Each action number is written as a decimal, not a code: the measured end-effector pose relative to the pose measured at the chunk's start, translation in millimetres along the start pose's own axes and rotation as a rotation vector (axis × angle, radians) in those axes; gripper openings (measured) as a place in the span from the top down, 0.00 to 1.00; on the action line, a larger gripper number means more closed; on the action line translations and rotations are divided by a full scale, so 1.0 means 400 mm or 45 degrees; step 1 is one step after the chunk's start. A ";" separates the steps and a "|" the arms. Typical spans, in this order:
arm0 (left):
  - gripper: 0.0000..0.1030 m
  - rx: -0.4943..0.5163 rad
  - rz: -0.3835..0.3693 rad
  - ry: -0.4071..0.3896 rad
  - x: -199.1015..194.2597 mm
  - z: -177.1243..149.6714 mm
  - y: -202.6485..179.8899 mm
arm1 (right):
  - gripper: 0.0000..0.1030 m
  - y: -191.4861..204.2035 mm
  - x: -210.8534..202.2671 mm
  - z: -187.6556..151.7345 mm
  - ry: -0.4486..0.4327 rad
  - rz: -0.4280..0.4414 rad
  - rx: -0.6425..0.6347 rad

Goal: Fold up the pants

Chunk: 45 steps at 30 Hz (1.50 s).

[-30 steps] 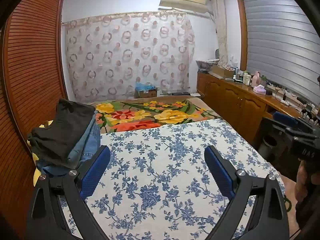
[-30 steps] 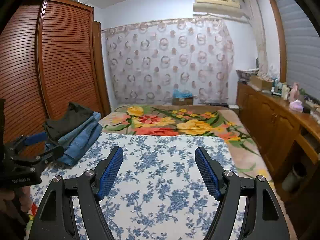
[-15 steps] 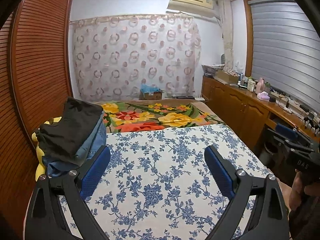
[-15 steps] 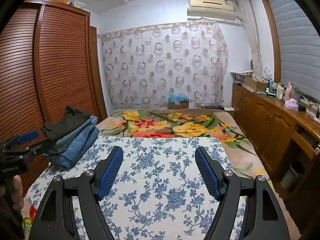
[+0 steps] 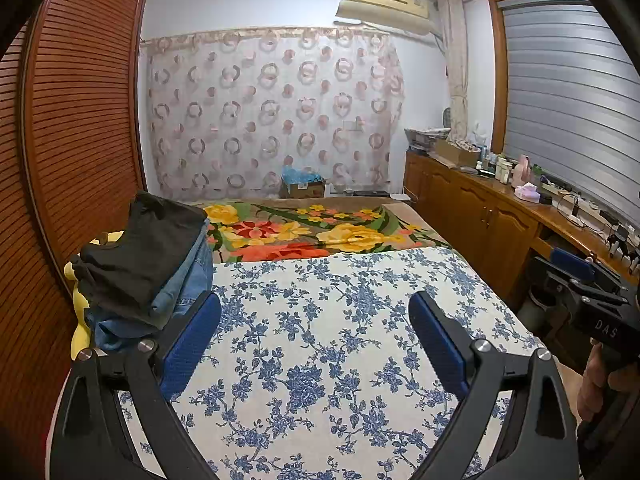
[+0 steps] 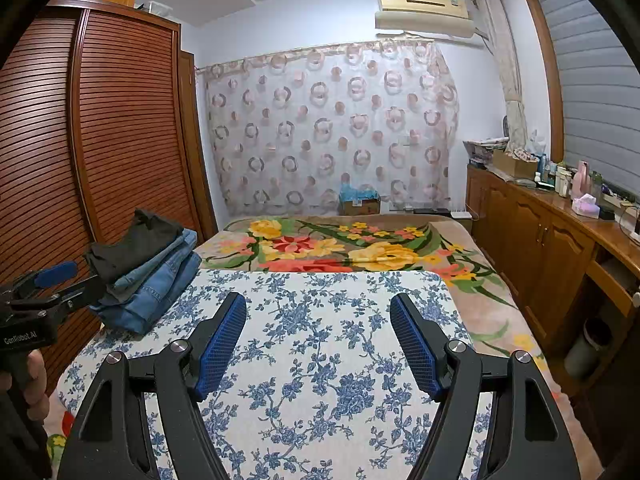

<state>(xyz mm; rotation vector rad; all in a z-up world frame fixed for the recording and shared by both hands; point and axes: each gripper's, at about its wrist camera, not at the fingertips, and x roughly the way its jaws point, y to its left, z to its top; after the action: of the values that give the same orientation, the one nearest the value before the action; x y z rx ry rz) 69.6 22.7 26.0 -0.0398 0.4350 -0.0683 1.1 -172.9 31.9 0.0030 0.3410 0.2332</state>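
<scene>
— Where are the pants?

— Stacked at the bed's far-left edge: a pile of folded pants, a black pair on top and blue jeans under it, ahead and to the left of the left claw. Its left pad sits just in front of the pile, not touching.

— Is that claw clenched?

— No, released. Its jaws stand wide with only the blue-flowered sheet between them.

— And the other?

— The right claw is spread wide too, nothing in it, over the same sheet. The pile lies well off to its left, up against the slatted wardrobe.

— Beyond the claws?

— A bright floral blanket covers the far half of the bed, then a ring-patterned curtain.

— And to the right?

— A wooden counter crowded with bottles.
</scene>
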 end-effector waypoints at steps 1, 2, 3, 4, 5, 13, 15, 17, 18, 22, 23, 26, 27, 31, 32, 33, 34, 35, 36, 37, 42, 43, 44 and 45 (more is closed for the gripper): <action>0.07 -0.001 -0.001 0.000 0.000 0.000 0.000 | 0.26 0.000 0.000 0.000 0.000 0.001 0.000; 0.07 0.000 -0.001 0.000 -0.001 0.000 0.000 | 0.26 0.000 0.000 0.000 -0.001 -0.001 0.000; 0.07 0.000 -0.001 0.000 0.000 0.000 0.000 | 0.26 -0.001 0.000 0.001 -0.002 -0.003 -0.003; 0.07 0.000 0.000 0.001 0.000 0.001 0.000 | 0.26 -0.001 0.000 0.003 -0.004 -0.005 -0.007; 0.07 0.000 0.000 0.002 -0.001 0.000 0.000 | 0.26 0.000 0.000 0.000 -0.004 -0.003 -0.010; 0.07 0.000 0.001 0.000 -0.001 0.001 0.000 | 0.26 0.000 0.001 -0.003 -0.008 0.001 -0.006; 0.07 0.000 -0.001 0.000 -0.001 0.001 0.000 | 0.26 0.000 0.002 -0.006 -0.010 -0.002 -0.005; 0.07 0.001 0.000 0.000 -0.001 0.001 0.000 | 0.26 -0.003 0.002 -0.007 -0.012 -0.006 -0.003; 0.07 0.001 -0.002 -0.001 -0.002 0.001 0.001 | 0.26 -0.004 0.002 -0.007 -0.012 -0.005 -0.002; 0.07 -0.001 -0.002 0.000 -0.001 -0.001 -0.002 | 0.26 -0.004 0.003 -0.007 -0.012 -0.006 -0.005; 0.07 0.000 -0.003 -0.001 -0.002 -0.002 -0.002 | 0.26 -0.002 0.003 -0.009 -0.012 -0.006 -0.006; 0.07 -0.001 0.000 -0.001 -0.002 -0.002 -0.002 | 0.26 -0.002 0.002 -0.010 -0.014 -0.006 -0.006; 0.07 -0.001 -0.002 -0.001 -0.002 -0.002 -0.002 | 0.26 -0.002 0.002 -0.010 -0.014 -0.006 -0.006; 0.07 0.000 -0.002 -0.001 -0.003 -0.003 -0.004 | 0.26 -0.001 0.004 -0.010 -0.014 -0.007 -0.007; 0.07 0.001 -0.002 -0.001 -0.003 -0.003 -0.004 | 0.26 -0.001 0.004 -0.010 -0.014 -0.008 -0.007; 0.07 0.001 -0.002 -0.002 -0.003 -0.003 -0.004 | 0.26 -0.001 0.004 -0.010 -0.015 -0.008 -0.007; 0.07 0.002 -0.002 -0.002 -0.004 -0.003 -0.004 | 0.26 -0.002 0.004 -0.009 -0.015 -0.008 -0.006; 0.07 0.000 -0.002 -0.002 -0.004 -0.003 -0.004 | 0.26 -0.002 0.004 -0.009 -0.016 -0.009 -0.006; 0.07 -0.001 -0.004 -0.003 -0.004 -0.003 -0.004 | 0.26 -0.003 0.005 -0.009 -0.016 -0.008 -0.007; 0.07 -0.001 -0.002 -0.003 -0.003 -0.003 -0.004 | 0.26 -0.003 0.006 -0.008 -0.017 -0.008 -0.007; 0.07 -0.001 -0.002 -0.003 -0.003 -0.003 -0.005 | 0.26 -0.003 0.005 -0.010 -0.020 -0.008 -0.007; 0.07 -0.001 -0.003 -0.003 -0.003 -0.004 -0.005 | 0.26 -0.003 0.005 -0.010 -0.020 -0.009 -0.007; 0.07 0.000 -0.003 -0.004 -0.004 -0.004 -0.005 | 0.26 -0.002 0.006 -0.009 -0.020 -0.009 -0.007; 0.07 0.000 -0.002 -0.003 -0.003 -0.004 -0.005 | 0.26 -0.002 0.006 -0.009 -0.020 -0.009 -0.006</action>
<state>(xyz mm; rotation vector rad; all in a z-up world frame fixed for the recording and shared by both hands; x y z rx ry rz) 67.7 20.7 25.2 -0.0405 0.4326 -0.0697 2.3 -173.4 27.5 -0.0013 0.3244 0.2268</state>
